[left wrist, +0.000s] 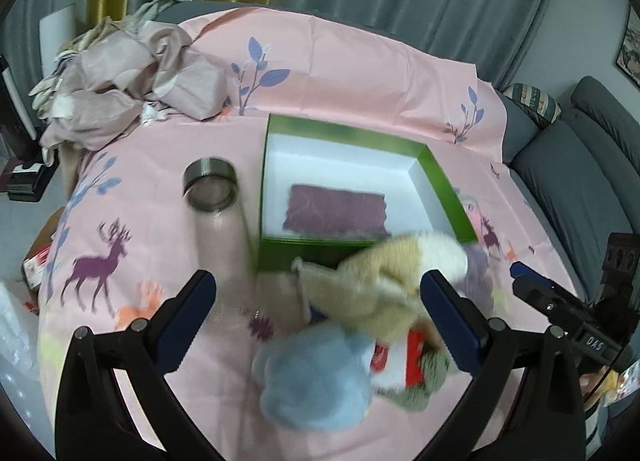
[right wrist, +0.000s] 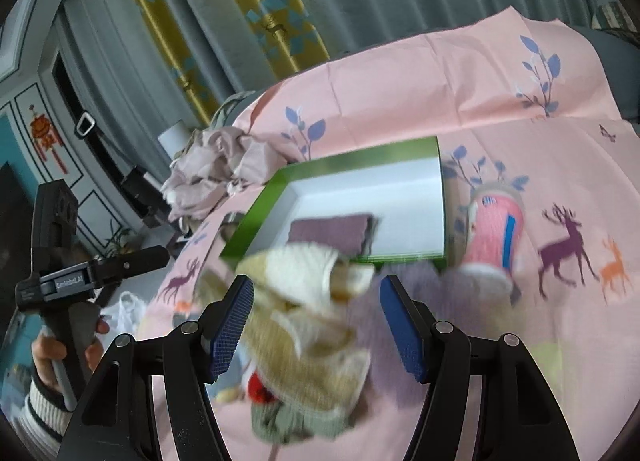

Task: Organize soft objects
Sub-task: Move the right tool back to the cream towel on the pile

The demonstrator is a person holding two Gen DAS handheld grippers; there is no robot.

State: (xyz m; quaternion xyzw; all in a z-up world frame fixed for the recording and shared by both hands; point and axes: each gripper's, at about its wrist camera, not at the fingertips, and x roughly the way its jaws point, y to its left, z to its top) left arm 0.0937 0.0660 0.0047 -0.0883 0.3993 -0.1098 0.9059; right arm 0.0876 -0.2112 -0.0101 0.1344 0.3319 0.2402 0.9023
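A blurred heap of soft items lies on the pink sheet in front of a green box (left wrist: 440, 177). It holds a cream knitted piece (left wrist: 380, 281), a pale blue fluffy one (left wrist: 316, 381), a red-and-white one (left wrist: 400, 357) and a grey-green knit (left wrist: 424, 385). My left gripper (left wrist: 320, 293) stands wide open over the heap, touching nothing. In the right wrist view my right gripper (right wrist: 320, 317) is open astride the cream knitted piece (right wrist: 312, 301), with a gap at the right pad. A folded maroon cloth (left wrist: 336, 209) lies inside the box (right wrist: 260, 213).
A metal tin (left wrist: 210, 189) stands left of the box. Crumpled pale bedding (left wrist: 120, 93) sits at the back left. A pink knitted cylinder (right wrist: 496, 237) stands right of the box. A grey sofa (left wrist: 580, 181) runs along the right. A hand (right wrist: 68, 349) holds the left gripper's handle.
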